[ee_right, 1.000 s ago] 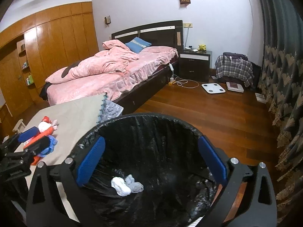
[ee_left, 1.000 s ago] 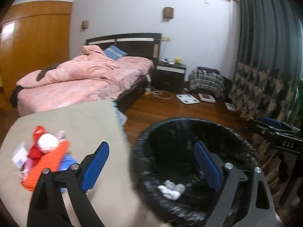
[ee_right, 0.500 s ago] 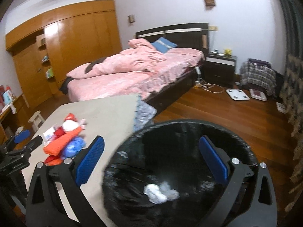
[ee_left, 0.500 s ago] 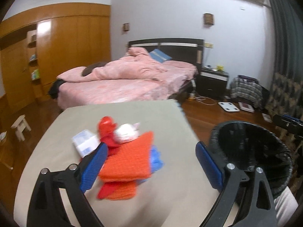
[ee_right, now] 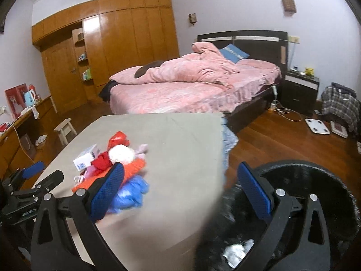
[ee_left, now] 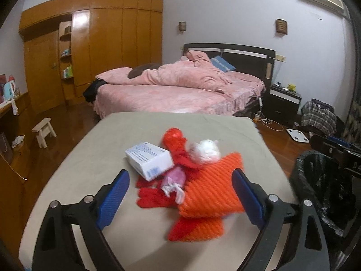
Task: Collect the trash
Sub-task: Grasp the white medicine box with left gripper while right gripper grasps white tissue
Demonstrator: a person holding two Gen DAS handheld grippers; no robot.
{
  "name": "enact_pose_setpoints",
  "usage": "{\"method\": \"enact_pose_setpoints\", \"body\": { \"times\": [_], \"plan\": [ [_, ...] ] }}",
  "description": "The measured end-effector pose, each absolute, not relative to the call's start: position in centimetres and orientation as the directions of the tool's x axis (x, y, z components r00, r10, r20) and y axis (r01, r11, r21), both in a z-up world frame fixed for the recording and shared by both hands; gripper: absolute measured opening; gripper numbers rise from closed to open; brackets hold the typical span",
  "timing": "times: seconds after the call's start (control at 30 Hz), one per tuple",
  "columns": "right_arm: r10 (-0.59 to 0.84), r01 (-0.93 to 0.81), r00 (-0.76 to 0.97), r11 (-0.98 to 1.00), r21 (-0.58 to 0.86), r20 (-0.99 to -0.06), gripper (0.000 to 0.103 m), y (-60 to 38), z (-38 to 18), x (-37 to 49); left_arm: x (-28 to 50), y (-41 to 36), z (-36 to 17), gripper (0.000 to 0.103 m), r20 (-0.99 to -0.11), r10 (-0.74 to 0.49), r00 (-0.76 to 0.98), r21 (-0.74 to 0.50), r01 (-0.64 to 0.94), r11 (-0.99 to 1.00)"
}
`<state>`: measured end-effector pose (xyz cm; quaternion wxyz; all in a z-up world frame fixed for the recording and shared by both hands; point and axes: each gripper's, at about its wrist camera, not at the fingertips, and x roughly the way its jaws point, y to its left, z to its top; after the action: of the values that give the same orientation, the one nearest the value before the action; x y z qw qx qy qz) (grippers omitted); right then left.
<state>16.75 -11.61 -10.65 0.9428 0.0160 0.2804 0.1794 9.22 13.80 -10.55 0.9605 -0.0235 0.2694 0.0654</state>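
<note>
A pile of trash lies on the beige-covered table: an orange net bag, a white box, a white wad, red scraps and a pink wrapper. My left gripper is open and empty, jaws on either side of the pile's near edge. My right gripper is open and empty, over the table edge beside the black-lined bin, which holds white crumpled paper. The pile in the right wrist view includes a blue bag. The bin also shows in the left wrist view.
A pink-covered bed stands behind the table, with a nightstand to its right. A wooden wardrobe lines the left wall. A small stool and a white scale sit on the wooden floor.
Both grippers have swung left from above the bin toward the table. The left one now faces the trash pile; the right one has half left the bin.
</note>
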Motion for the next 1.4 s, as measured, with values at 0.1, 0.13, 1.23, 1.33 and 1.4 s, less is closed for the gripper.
{"method": "enact_pose_setpoints", "body": {
  "times": [0.1, 0.13, 1.23, 1.33, 1.4],
  "plan": [
    [0.37, -0.355, 0.76, 0.925, 0.135, -0.534, 0.097, -9.2, -11.1, 18.5, 10.0, 15.5, -10.8, 0.089, -0.522, 0.14, 0.842, -0.008, -0.169, 0.986],
    [0.376, -0.363, 0.756, 0.922, 0.134, -0.536, 0.097, -8.4, -11.3, 19.1, 10.6, 16.3, -10.9, 0.089, -0.524, 0.152, 0.838, -0.009, -0.183, 0.983],
    [0.527, -0.589, 0.509, 0.79, 0.171, -0.68, 0.05, 4.6, -17.8, 26.6, 17.5, 21.9, -14.8, 0.088, -0.604, 0.189, 0.774, -0.015, -0.249, 0.968],
    [0.552, -0.612, 0.472, 0.767, 0.195, -0.688, 0.041, 5.0, -18.0, 26.8, 17.6, 22.1, -14.8, 0.088, -0.606, 0.179, 0.775, -0.031, -0.248, 0.968],
    [0.561, -0.613, 0.469, 0.763, 0.206, -0.683, 0.038, 4.7, -17.9, 26.7, 17.6, 22.0, -14.7, 0.088, -0.605, 0.173, 0.777, -0.038, -0.245, 0.969]
  ]
}}
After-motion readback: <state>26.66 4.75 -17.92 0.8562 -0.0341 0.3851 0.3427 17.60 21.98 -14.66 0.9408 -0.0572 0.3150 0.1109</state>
